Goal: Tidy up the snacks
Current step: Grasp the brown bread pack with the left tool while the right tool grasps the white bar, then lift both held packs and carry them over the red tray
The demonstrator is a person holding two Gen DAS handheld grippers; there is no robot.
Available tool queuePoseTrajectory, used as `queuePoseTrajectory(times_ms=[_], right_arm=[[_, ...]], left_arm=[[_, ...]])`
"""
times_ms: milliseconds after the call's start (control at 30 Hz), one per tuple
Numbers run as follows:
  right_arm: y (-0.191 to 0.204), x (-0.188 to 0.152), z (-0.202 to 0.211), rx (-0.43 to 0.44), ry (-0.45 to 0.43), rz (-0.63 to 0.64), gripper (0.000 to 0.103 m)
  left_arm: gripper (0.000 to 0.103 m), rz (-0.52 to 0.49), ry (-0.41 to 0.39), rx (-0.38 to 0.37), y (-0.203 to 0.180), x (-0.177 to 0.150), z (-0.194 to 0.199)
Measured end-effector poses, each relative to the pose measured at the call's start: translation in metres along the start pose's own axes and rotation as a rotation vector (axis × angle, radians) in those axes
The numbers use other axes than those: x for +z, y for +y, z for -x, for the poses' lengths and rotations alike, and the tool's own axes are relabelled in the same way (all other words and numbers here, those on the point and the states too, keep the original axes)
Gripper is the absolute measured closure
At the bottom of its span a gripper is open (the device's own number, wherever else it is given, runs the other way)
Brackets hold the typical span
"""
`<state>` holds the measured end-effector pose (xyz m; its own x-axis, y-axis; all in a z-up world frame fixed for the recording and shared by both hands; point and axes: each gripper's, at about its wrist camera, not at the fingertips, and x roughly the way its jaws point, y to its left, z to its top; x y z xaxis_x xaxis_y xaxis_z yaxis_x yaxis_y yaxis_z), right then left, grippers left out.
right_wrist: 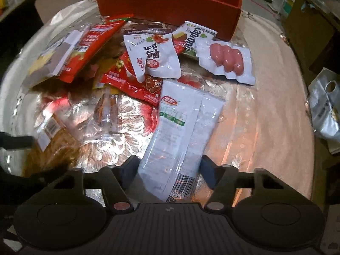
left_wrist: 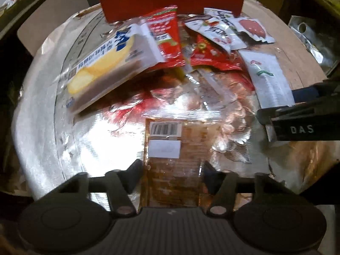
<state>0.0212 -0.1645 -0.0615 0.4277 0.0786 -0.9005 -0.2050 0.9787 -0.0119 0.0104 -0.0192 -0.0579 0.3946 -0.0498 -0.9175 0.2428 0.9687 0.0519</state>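
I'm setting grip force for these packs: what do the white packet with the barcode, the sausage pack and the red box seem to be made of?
White packet: thin glossy plastic film, judging by its creases and glare.
Sausage pack: clear-fronted plastic on white backing, apparently vacuum-formed around three pink sausages.
Red box: matte with straight, stiff walls, probably cardboard, though plastic can't be ruled out.

The red box [left_wrist: 172, 0] is cut off by the top edge in the left wrist view, and its inside is not shown in either view. The near end of the brown pack [left_wrist: 173, 165] is hidden behind the left gripper [left_wrist: 173, 175] body. The white pack [right_wrist: 180, 131] is cut short below by the right gripper [right_wrist: 169, 173]. The print on the chips bag [left_wrist: 102, 68] is blurred. Whether either pack is gripped cannot be told.
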Motion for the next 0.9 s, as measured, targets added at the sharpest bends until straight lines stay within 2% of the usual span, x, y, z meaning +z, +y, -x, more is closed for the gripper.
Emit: queuePoseTrajectory(times_ms=[133, 400, 600, 700, 900], right_arm=[[-0.005, 0.007, 0.01, 0.024, -0.004, -0.016, 0.044], [-0.026, 0.016, 0.02, 0.063, -0.061, -0.103, 0.047], [-0.033, 0.017, 0.033, 0.097, -0.108, -0.142, 0.048], [-0.032, 0.018, 0.037, 0.127, -0.124, -0.14, 0.048], [-0.028, 0.017, 0.052, 0.17, -0.166, -0.139, 0.048]], left_arm=[[0.06, 0.056, -0.011, -0.012, 0.007, 0.008, 0.004], [0.065, 0.22, -0.055, -0.05, 0.044, 0.016, 0.01], [0.065, 0.245, -0.099, -0.055, 0.047, 0.014, 0.022], [0.065, 0.273, -0.115, -0.084, 0.052, 0.015, 0.029], [0.065, 0.267, -0.146, -0.085, 0.048, 0.012, 0.045]])
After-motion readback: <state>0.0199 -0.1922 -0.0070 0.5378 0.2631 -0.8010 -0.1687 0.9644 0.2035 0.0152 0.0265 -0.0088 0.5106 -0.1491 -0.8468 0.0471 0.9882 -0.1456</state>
